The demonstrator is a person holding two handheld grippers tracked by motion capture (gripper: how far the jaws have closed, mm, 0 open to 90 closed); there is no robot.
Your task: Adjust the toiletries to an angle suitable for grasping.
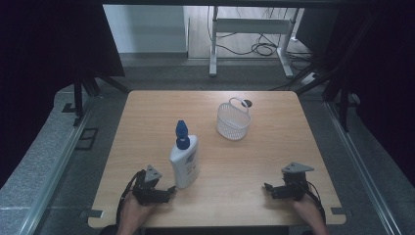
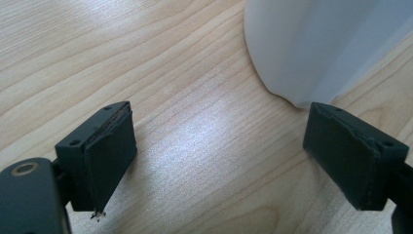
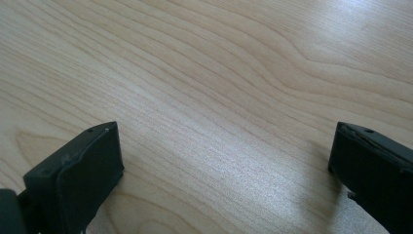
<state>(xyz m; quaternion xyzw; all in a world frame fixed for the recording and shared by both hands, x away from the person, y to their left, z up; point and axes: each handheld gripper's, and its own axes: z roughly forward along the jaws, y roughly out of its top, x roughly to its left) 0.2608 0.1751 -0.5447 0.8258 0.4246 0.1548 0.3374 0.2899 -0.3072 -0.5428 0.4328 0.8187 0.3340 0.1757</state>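
The left gripper (image 1: pixel 169 190) rests low on the wooden surface (image 1: pixel 244 161) with its jaws spread wide, and the white bottle (image 1: pixel 184 161) with a blue cap lies just ahead of its tips. The right gripper (image 1: pixel 268 188) also sits spread and empty, well apart from the bottle, with the white mesh basket (image 1: pixel 233 120) far beyond both.

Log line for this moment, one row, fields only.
left hand-held gripper: open, beside bottle base | right hand-held gripper: open, over bare table | basket: upright, apart
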